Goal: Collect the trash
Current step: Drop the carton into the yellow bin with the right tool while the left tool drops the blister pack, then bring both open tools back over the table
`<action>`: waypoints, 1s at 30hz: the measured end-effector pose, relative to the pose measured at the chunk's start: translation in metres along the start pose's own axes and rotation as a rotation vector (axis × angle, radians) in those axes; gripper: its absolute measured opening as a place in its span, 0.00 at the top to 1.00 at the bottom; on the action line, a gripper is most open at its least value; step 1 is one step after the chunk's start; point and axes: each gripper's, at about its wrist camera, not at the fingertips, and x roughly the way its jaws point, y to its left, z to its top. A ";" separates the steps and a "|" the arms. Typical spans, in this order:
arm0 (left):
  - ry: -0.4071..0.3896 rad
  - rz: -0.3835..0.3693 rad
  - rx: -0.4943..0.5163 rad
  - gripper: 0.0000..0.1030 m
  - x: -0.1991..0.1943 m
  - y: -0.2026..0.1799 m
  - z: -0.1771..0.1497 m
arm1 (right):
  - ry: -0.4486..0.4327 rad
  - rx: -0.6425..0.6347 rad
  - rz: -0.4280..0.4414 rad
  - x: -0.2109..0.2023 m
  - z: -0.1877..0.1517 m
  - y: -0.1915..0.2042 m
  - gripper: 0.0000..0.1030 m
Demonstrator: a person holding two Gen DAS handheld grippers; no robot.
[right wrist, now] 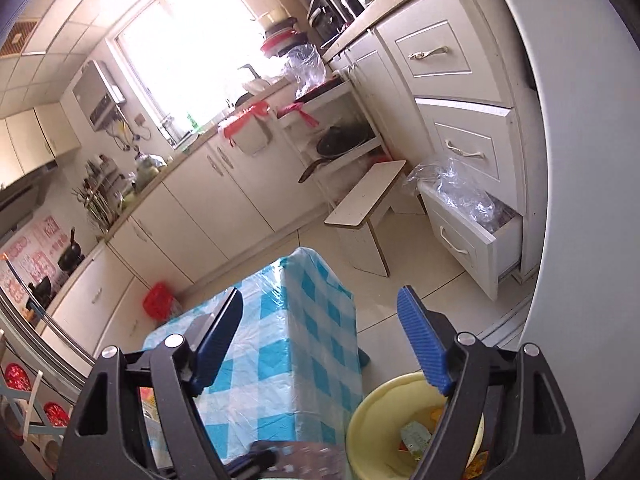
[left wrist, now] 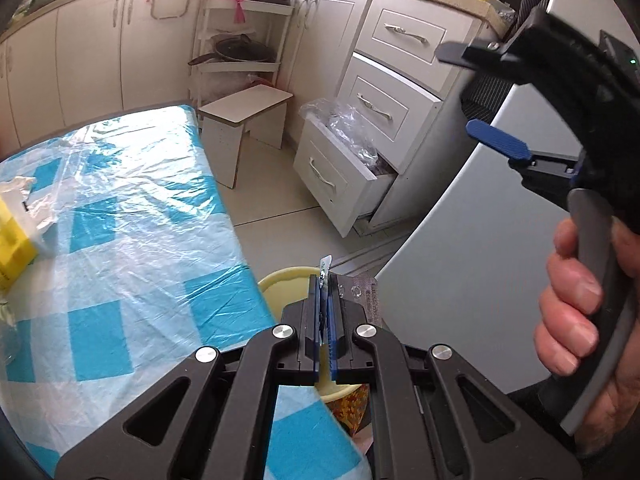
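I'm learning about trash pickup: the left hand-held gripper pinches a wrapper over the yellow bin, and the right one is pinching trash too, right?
Not quite. The right hand-held gripper is open and holds nothing, as the right wrist view shows. The rest is right: the left hand-held gripper is shut on a wrapper above the yellow bin.

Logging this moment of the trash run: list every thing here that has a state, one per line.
left gripper: shut on blister pack
blister pack: pinched between the fingers, above the yellow bin
right gripper: open, holding nothing
yellow bin: uncovered, some trash inside
bottom drawer: pulled open, clear plastic inside
upper drawers: closed
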 end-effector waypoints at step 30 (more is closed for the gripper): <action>-0.043 0.143 -0.050 0.38 -0.064 0.038 -0.026 | 0.020 -0.050 -0.011 0.008 -0.010 0.026 0.26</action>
